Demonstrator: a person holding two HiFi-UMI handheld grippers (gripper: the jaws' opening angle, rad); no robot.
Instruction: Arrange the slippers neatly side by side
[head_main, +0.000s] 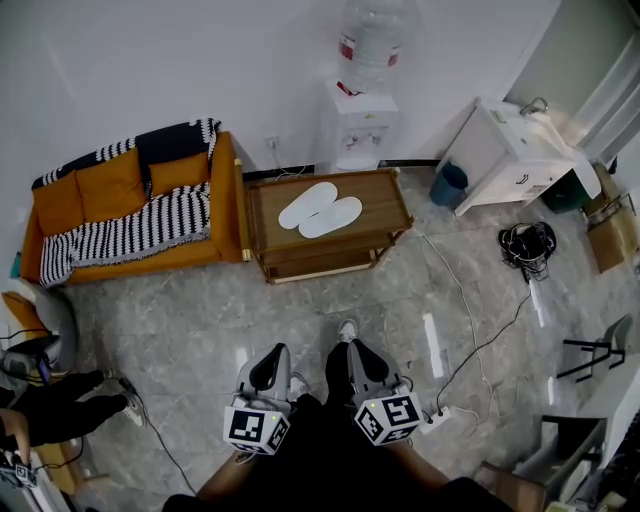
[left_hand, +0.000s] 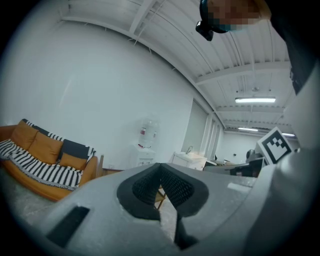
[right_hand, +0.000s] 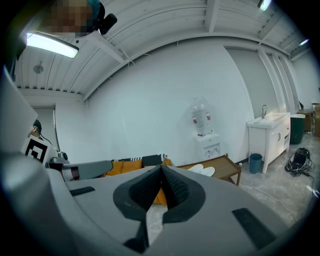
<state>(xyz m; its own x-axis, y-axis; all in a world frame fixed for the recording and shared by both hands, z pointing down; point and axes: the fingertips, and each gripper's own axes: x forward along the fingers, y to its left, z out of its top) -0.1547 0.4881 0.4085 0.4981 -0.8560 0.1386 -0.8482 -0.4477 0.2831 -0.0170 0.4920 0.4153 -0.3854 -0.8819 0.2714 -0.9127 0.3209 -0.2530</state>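
Two white flat slippers (head_main: 320, 210) lie side by side, touching, on a brown wooden table (head_main: 385, 190) upper centre. Left gripper (head_main: 268, 372) and right gripper (head_main: 362, 365), bottom centre, are both closed and empty.

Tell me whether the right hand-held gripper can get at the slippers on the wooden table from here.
Probably not yet. The right hand-held gripper, jaws shut and empty, is near the person's body, and open floor separates it from the slippers on the table. Nothing blocks the way; stepping closer should do.
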